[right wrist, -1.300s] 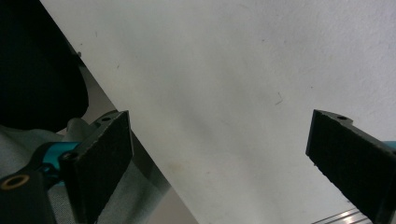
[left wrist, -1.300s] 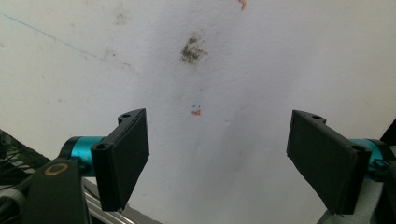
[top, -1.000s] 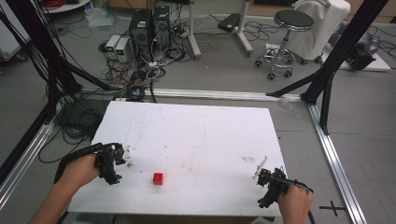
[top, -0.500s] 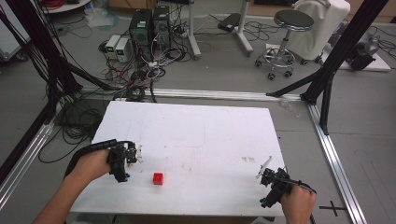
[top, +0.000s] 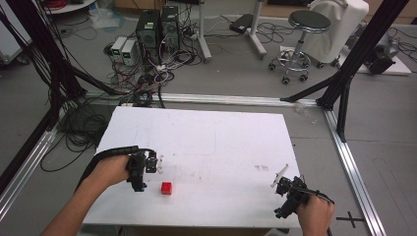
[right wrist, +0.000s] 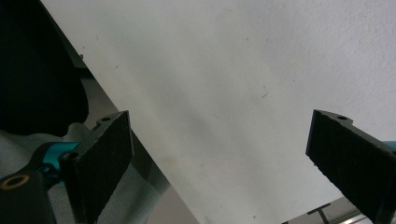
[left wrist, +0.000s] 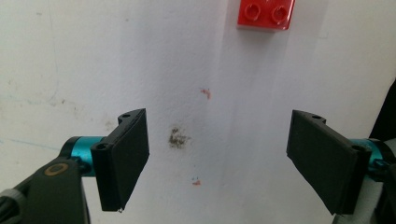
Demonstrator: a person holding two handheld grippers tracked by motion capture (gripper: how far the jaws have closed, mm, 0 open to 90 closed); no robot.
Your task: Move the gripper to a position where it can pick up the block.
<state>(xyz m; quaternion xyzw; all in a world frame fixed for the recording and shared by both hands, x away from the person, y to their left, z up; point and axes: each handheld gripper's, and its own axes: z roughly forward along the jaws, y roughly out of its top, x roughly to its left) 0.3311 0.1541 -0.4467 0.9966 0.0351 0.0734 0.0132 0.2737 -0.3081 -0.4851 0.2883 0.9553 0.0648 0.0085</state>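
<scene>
A small red brick (top: pixel 166 188) lies on the white table (top: pixel 211 142) near its front left. In the left gripper view the same red brick (left wrist: pixel 266 14) sits at the top edge, ahead of the jaws. My left gripper (top: pixel 147 172) hovers just left of the brick, open, with nothing between its jaws. In its own view the left gripper (left wrist: pixel 217 158) frames bare, stained table. My right gripper (top: pixel 284 189) rests at the front right corner of the table, open and empty. The right gripper (right wrist: pixel 219 163) looks down at the table's edge.
Black frame posts (top: pixel 344 73) and aluminium rails (top: pixel 351 162) border the table. Computers and tangled cables (top: pixel 147 44) lie on the floor behind, with a stool (top: pixel 300 39) at the back right. A black cross mark (top: pixel 350 217) is on the floor by my right hand.
My left gripper has moved right across the table toward the red brick. The right gripper has stayed almost in place. The brick has not moved.
</scene>
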